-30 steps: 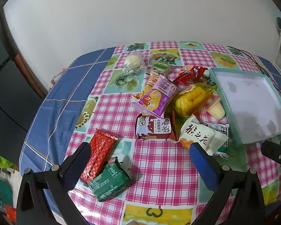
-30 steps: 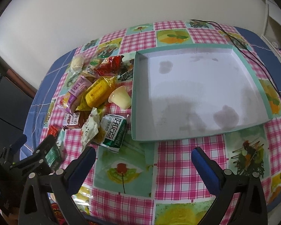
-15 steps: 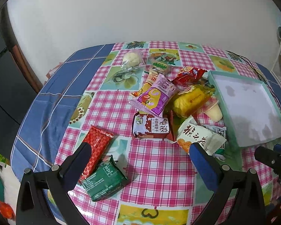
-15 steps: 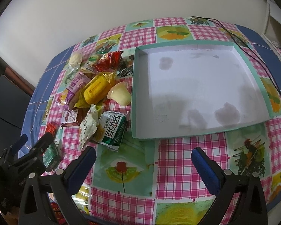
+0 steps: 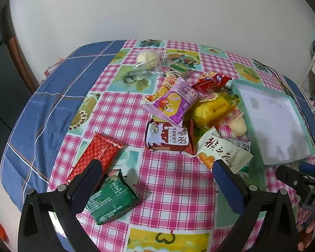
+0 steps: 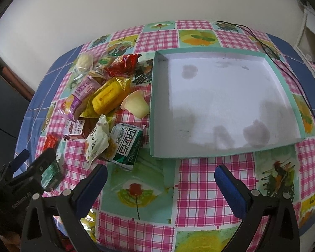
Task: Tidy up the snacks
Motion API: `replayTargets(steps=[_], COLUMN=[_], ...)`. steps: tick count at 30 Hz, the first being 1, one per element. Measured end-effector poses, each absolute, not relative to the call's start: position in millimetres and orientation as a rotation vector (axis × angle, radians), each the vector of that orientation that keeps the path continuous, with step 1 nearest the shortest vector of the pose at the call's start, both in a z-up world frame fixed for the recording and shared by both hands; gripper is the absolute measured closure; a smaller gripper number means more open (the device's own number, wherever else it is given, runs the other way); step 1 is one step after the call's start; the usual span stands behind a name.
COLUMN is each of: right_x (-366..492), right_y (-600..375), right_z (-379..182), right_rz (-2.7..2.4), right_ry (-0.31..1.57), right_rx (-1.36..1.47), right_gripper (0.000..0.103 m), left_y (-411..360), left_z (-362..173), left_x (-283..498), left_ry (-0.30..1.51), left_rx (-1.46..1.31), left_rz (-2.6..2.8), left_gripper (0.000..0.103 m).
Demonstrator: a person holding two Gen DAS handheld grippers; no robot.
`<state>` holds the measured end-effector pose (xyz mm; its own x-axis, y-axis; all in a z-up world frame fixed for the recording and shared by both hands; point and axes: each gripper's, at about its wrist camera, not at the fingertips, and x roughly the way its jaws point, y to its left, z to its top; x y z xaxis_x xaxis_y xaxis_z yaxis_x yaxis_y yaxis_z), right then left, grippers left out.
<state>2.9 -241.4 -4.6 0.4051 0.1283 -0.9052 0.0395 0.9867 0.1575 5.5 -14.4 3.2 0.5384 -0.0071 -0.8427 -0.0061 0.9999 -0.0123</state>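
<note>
Left hand-held gripper: jaws spread wide and holding nothing, poised above the near edge of the bench. Its left finger overlaps, in the left wrist view, the near ends of a red wafer packet and a green packet; whether it touches either cannot be told.

Right hand-held gripper: jaws likewise apart and empty, hanging over bare chequered cloth just in front of the near wall of the teal box. The box is white inside and holds no snack.

Snack group, to the left of the box: a green-and-white carton and a cream sachet lie nearest the right hand-held gripper. Behind them sit a jelly cup, tipped on its side just beside the box wall, a yellow packet, a purple packet, a brown-and-white biscuit packet and a red crinkled bag. A bun in clear wrap lies farthest back.

Step in hand, as judged: the opening approach, with no snack yet in the box and neither tool committed to a target. The next move calls for choosing 1 item at the edge of the pile, lowering the open jaws astride it, closing across its narrow side, and carrying it over the box wall. The carton suits the right tool; the 2 near packets suit the left.
</note>
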Motion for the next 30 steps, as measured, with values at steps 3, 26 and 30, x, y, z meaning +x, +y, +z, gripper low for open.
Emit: replayTargets(steps=[3,26,30], right_x=[3.9,43.0,47.8], right_y=[-236.4,-158.6,-136.7], right_z=[-4.5,-10.0,-23.7], right_rz=[0.055,0.218,0.254], right_ry=[1.152,1.141,1.175], right_rx=[0.141,-0.003,-0.081], right_gripper=[0.0,0.0,0.0], left_y=[-10.3,43.2,46.8], left_z=[-0.6,-36.8,-43.0], left_x=[7.1,9.1,5.7], left_ry=[1.019,1.14,1.157], left_rx=[-0.011,-0.027,-0.023], left_rz=[0.006,0.039,0.02], left_gripper=[0.0,0.0,0.0])
